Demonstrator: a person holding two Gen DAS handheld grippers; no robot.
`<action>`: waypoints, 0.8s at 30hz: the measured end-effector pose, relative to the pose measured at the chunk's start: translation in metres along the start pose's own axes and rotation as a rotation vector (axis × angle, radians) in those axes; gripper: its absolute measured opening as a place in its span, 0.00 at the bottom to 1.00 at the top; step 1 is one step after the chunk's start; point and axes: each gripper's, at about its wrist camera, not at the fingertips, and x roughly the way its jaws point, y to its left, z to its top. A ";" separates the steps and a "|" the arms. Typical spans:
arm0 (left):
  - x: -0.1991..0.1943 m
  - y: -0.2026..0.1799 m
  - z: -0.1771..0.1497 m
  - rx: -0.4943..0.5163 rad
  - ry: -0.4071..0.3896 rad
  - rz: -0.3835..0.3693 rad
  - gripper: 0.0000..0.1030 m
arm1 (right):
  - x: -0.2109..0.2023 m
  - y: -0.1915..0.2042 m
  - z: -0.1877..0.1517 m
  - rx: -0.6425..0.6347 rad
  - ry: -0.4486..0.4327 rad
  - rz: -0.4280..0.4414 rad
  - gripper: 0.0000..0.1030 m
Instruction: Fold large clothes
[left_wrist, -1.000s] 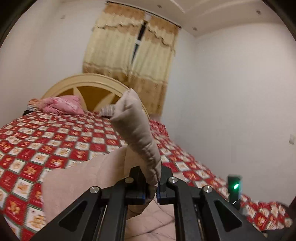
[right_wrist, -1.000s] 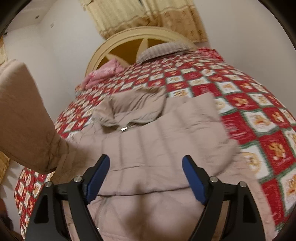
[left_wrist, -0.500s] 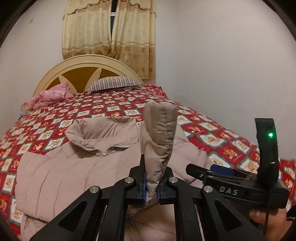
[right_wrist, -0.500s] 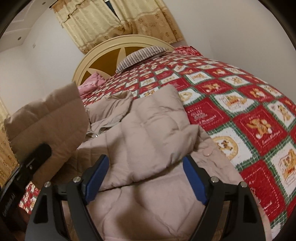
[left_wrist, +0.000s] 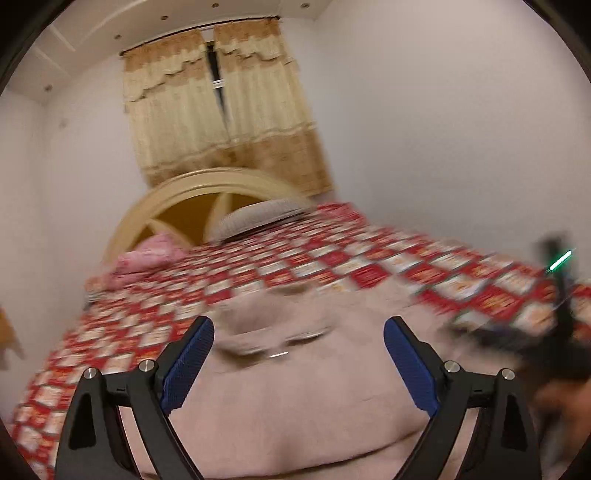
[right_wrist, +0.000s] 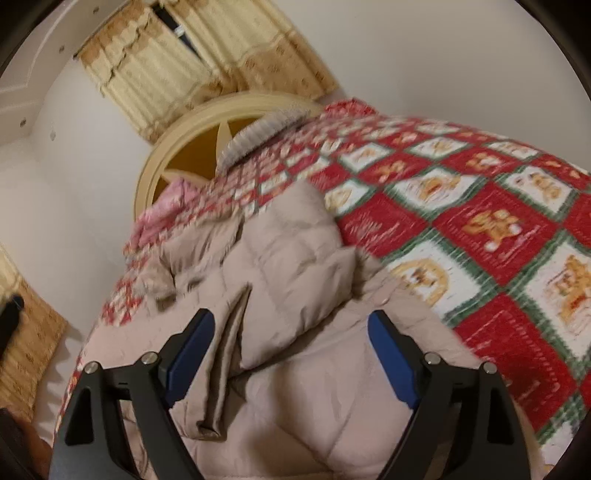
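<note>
Left wrist view: left hand-held gripper (left_wrist: 298, 354), jaws just sprung apart, empty above the beige jacket (left_wrist: 314, 398); right hand-held gripper (right_wrist: 290, 350) likewise released, lower centre.

Beige quilted jacket on a red chequered bedspread

The puffy beige quilted jacket (right_wrist: 295, 280) is lying on the red, white and green bear-print bedspread (right_wrist: 480, 221); blue-padded black grippers, a pink pillow (left_wrist: 147, 258), cream-and-tan patterned curtains (left_wrist: 221, 122) are showing.

The bed (right_wrist: 480, 192) — red checked quilt — carries a beige puffer jacket (right_wrist: 295, 280), striped pillow (left_wrist: 258, 218) and pink bundle (left_wrist: 147, 258).
</note>
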 end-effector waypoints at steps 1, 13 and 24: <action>0.008 0.022 -0.009 -0.008 0.032 0.064 0.91 | -0.008 0.002 0.003 -0.005 -0.034 -0.020 0.85; 0.116 0.160 -0.111 -0.412 0.474 0.222 0.91 | 0.047 0.154 -0.010 -0.468 0.224 0.011 0.81; 0.131 0.148 -0.131 -0.399 0.532 0.229 0.99 | 0.098 0.126 -0.057 -0.526 0.312 -0.161 0.74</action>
